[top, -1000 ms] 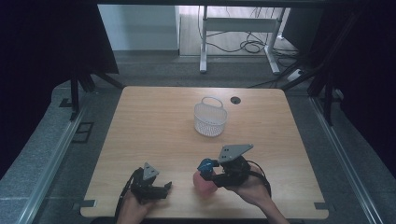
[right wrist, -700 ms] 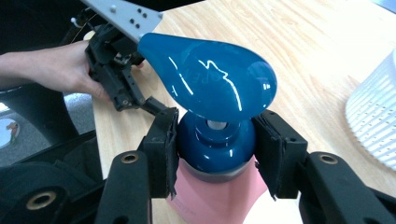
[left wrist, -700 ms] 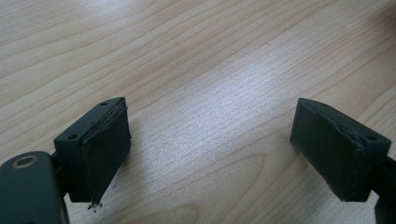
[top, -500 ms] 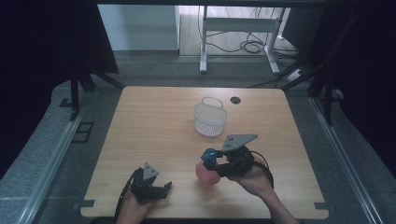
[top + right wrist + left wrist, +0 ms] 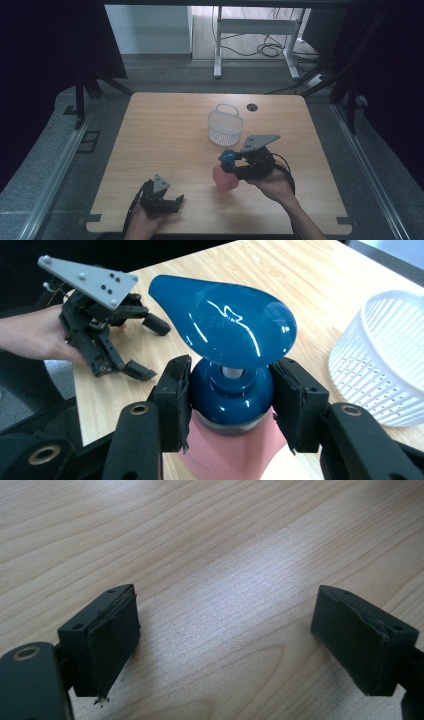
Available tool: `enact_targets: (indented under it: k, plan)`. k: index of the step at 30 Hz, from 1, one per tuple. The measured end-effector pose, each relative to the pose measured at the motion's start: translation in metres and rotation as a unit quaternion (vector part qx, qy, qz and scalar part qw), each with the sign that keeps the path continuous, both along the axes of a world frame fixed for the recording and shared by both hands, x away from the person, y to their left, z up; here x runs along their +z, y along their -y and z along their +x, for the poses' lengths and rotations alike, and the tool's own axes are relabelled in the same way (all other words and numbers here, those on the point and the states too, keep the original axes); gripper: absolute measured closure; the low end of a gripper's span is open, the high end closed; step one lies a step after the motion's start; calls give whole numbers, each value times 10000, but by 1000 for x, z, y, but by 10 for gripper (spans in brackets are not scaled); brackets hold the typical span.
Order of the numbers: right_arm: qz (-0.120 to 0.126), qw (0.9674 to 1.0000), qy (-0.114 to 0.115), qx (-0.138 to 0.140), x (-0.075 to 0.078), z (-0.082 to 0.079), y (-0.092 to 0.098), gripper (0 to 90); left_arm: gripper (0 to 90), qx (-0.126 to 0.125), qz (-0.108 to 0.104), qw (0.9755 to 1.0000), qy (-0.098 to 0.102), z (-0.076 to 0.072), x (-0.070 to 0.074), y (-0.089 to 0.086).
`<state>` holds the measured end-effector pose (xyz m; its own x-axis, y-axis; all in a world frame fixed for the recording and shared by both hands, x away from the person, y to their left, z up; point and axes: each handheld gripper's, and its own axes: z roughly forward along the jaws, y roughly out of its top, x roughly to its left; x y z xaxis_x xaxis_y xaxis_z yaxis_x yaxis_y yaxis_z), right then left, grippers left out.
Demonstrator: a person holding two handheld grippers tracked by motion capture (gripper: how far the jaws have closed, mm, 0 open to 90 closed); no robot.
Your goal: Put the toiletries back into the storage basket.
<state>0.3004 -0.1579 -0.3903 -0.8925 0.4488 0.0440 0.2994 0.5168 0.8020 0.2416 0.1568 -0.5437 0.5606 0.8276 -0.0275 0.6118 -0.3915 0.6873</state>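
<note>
**Right gripper holds the pump bottle by its neck**

The right gripper (image 5: 234, 167) is closed on a pink bottle (image 5: 225, 178) with a blue pump (image 5: 222, 322). In the right gripper view its two black jaws press from both sides on the round blue collar (image 5: 227, 392) under the pump head, and the pink body hangs below the jaws. The pump spout points away from this gripper and a little to the upper left of that view. In the high view the bottle is at the left end of the right gripper, in front of the person's right hand (image 5: 272, 182), and it looks lifted a little above the table (image 5: 165, 130), but I cannot tell this for sure.

A white basket (image 5: 225, 126) stands beyond the right gripper, near it but not touching. In the right gripper view the basket (image 5: 382, 365) is to the right of the jaws, apart from the bottle.

The left gripper (image 5: 167, 202) is well apart from the bottle, to the left of the right gripper and closer to the table edge. Its jaws are wide open with nothing between them; in the left gripper view there is bare wood (image 5: 225, 580) between the two pads. From the right gripper view the left gripper (image 5: 137, 347) appears at the upper left, held in the left hand (image 5: 35, 337), with its grey plate (image 5: 87, 277) on top.
</note>
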Motion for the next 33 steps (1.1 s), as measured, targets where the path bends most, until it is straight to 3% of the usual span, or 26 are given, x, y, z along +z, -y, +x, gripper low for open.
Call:
enact_targets:
  k: [33]
  plan:
    - [-28,9988,160,-458,19,43,5,520,118,7,-4,10000,8,0,0,0]
